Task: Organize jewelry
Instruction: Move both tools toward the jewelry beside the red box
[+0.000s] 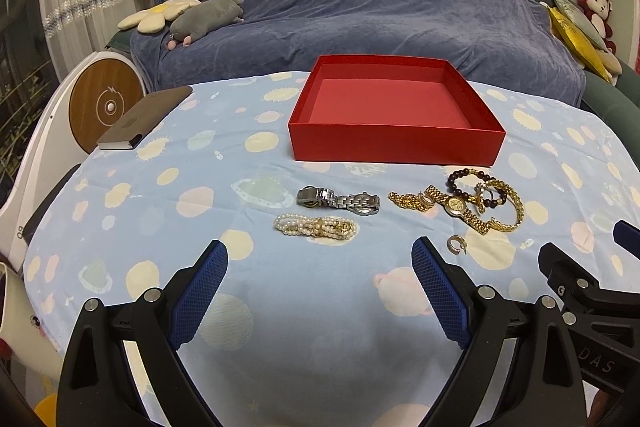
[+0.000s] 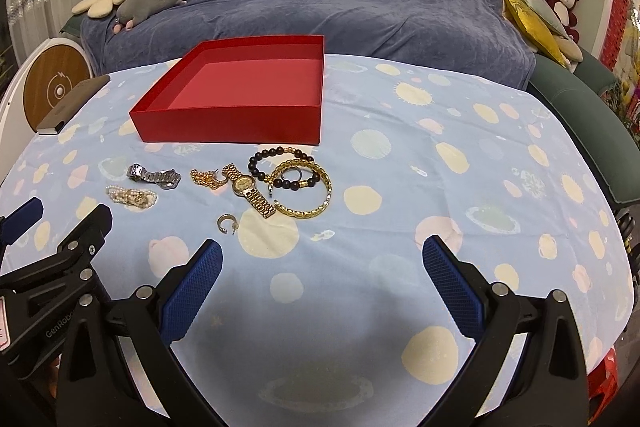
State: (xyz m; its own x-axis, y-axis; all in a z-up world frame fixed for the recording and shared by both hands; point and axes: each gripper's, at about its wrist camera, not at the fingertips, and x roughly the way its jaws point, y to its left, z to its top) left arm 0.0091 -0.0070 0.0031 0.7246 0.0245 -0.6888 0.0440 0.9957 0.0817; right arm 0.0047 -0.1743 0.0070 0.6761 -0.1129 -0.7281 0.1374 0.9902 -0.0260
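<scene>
Both grippers, left [image 1: 320, 255] and right [image 2: 322, 253], gaping empty, hovering short of red box [image 1: 394, 143], partly hiding tablecloth [image 1: 320, 307]; silver watch [image 1: 340, 201] lying lengthwise along box's front.

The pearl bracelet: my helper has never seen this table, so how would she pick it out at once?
Find the red box on the blue cloth. In front of it, at the left end of the jewelry, lies a silver watch; the pearl bracelet lies just nearer than it. It alone is of white beads.
</scene>
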